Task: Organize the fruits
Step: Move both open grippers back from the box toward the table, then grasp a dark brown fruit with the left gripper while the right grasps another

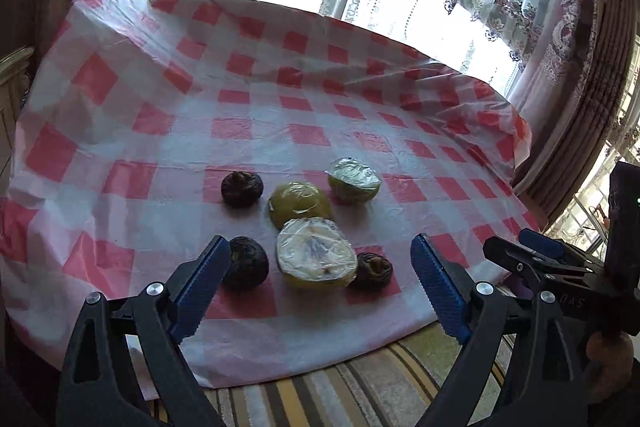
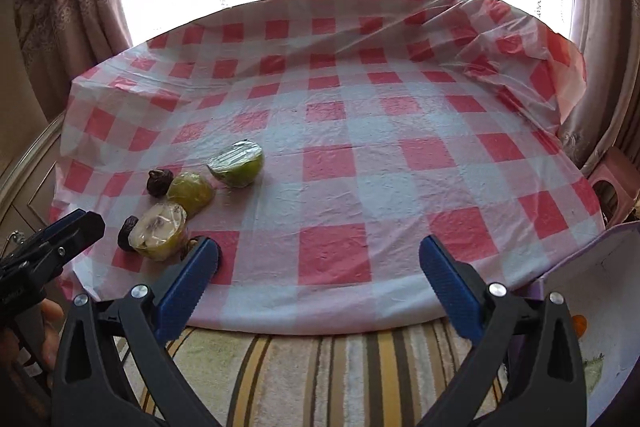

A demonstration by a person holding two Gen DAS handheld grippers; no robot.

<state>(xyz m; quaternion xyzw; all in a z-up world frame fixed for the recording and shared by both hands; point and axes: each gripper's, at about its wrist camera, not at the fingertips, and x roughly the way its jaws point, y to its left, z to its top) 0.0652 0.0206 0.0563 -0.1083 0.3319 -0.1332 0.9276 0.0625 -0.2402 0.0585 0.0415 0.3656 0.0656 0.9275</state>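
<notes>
Both tongs, left (image 1: pixel 316 279) and right (image 2: pixel 320 267), gape empty; I'd straddle the near wrapped half (image 1: pixel 317 254) squarely and squeeze gently.

You've got six fruits clustered near the tabletop's front-left edge. Three are green halves in cling film: nearest half (image 1: pixel 317 254) cut face up and tilted toward you, middle half (image 1: pixel 299 203) touching it behind, far half (image 1: pixel 354 180) apart. Three are dark wrinkled fruits: rear-left (image 1: pixel 242 189), front-left (image 1: pixel 247 263), front-right (image 1: pixel 374 269) against the nearest half.
</notes>
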